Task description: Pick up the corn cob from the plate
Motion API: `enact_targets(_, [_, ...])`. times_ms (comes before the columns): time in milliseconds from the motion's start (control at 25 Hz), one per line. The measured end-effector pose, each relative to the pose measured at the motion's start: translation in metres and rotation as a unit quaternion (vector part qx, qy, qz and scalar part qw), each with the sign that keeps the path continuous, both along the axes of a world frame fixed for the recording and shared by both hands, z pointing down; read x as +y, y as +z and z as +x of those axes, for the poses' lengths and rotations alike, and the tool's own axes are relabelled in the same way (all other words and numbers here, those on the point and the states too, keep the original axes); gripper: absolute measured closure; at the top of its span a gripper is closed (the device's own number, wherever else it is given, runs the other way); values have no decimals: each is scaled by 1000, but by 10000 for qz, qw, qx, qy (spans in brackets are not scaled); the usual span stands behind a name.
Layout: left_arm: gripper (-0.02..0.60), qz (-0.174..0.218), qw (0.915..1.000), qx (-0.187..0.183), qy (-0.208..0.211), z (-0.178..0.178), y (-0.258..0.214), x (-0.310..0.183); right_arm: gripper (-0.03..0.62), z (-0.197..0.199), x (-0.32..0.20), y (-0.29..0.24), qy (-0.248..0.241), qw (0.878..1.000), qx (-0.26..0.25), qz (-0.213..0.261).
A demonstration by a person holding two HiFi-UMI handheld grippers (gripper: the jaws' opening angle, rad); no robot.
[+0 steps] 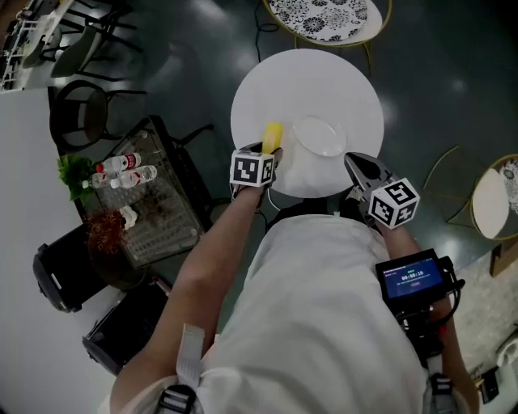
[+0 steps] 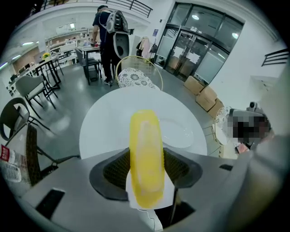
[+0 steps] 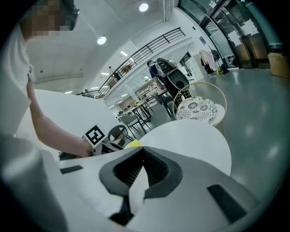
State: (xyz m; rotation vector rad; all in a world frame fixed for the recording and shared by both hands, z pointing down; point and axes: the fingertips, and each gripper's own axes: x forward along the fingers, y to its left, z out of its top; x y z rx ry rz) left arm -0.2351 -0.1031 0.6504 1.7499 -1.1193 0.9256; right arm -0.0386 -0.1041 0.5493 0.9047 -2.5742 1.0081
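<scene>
My left gripper (image 1: 271, 150) is shut on a yellow corn cob (image 1: 272, 136), which it holds above the left part of the round white table (image 1: 267, 89). In the left gripper view the corn cob (image 2: 146, 154) stands lengthwise between the two black pads, and the left gripper (image 2: 146, 171) presses on it from both sides. The white plate (image 1: 320, 136) lies bare at the table's middle, to the right of the cob; the plate (image 2: 180, 132) also shows beyond the cob. My right gripper (image 1: 362, 168) hovers at the table's near right edge; the right gripper (image 3: 141, 153) has its tips together with nothing between them.
A chair with a patterned cushion (image 1: 324, 16) stands beyond the table. A wire rack with bottles (image 1: 125, 171) is at the left, a round seat (image 1: 492, 202) at the right. A person with a backpack (image 2: 108, 36) stands far off.
</scene>
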Motion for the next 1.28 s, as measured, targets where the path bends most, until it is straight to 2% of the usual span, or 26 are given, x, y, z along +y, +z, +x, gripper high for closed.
enact_targets(280, [356, -103, 9995, -103, -296, -30, 13, -2, 588, -19, -8, 1, -260, 9997, 27, -29])
enact_targets(520, [356, -120, 9995, -254, -122, -43, 31, -16, 586, -20, -5, 4, -268, 9995, 114, -121])
enact_targets(680, [356, 27, 9986, -413, 325, -44, 39, -35, 586, -16, -6, 6, -161, 9997, 124, -153])
enact_targets(920, [356, 292, 9898, -608, 1258, -35, 47, -56, 587, -7, -9, 5, 10, 9997, 176, -184])
enact_targets(1280, [354, 337, 9776, -841, 1902, -29, 58, -57, 587, 4, -3, 9, 153, 9994, 226, -230])
